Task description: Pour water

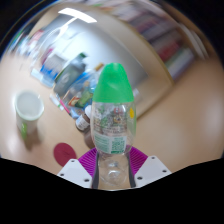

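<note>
A clear plastic water bottle [111, 120] with a green cap and a green-and-white label stands upright between my fingers, held above the tabletop. My gripper [111, 166] is shut on the bottle's lower body, with the purple pads [88, 161] pressing on both sides. A white paper cup [29, 112] with a green base stands on the light wooden table [170, 120], well off to the left of the bottle and beyond the fingers.
A small round magenta object [65, 154] lies on the table just left of the left finger. Behind the bottle sits a cluster of mixed items [70, 80]. Shelves with goods [165, 40] line the far background.
</note>
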The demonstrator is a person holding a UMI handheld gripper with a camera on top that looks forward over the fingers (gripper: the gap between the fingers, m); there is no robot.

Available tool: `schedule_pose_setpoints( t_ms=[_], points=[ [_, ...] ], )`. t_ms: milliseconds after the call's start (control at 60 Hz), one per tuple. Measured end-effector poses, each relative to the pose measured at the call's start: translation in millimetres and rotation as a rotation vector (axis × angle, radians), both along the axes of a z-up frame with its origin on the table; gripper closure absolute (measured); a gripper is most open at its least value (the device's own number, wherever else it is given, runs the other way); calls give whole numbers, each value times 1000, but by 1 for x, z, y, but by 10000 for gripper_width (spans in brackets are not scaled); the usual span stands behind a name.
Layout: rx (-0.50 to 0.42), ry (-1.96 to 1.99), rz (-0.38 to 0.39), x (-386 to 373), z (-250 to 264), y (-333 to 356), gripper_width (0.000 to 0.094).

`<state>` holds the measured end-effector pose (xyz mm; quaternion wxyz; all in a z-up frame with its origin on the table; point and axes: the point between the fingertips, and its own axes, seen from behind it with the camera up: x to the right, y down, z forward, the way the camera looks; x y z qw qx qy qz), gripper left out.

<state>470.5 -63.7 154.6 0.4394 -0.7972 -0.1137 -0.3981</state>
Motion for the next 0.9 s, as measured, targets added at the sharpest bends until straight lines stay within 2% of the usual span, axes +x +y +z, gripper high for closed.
schedule_pose_setpoints(
  t_ms=[83, 167, 367, 467, 583, 683, 767, 783, 833, 900],
  points=[
    [-164, -388, 118, -10, 20, 36, 509],
    [-306, -696, 273, -28, 31, 64, 512],
    [-519, -1246, 454, -62, 47, 108, 514],
    [-543, -1324, 486, -76, 48, 117, 514],
    [-539, -1335, 519, -87, 48, 124, 512],
    [-484, -1215, 519, -89, 46, 124, 512],
    [-334, -875, 433, -81, 41, 118, 510],
    [-321, -780, 435, -82, 43, 117, 510],
    [-209, -445, 399, -88, 32, 113, 510],
    [-32, -49, 312, -93, 16, 104, 510]
  ],
)
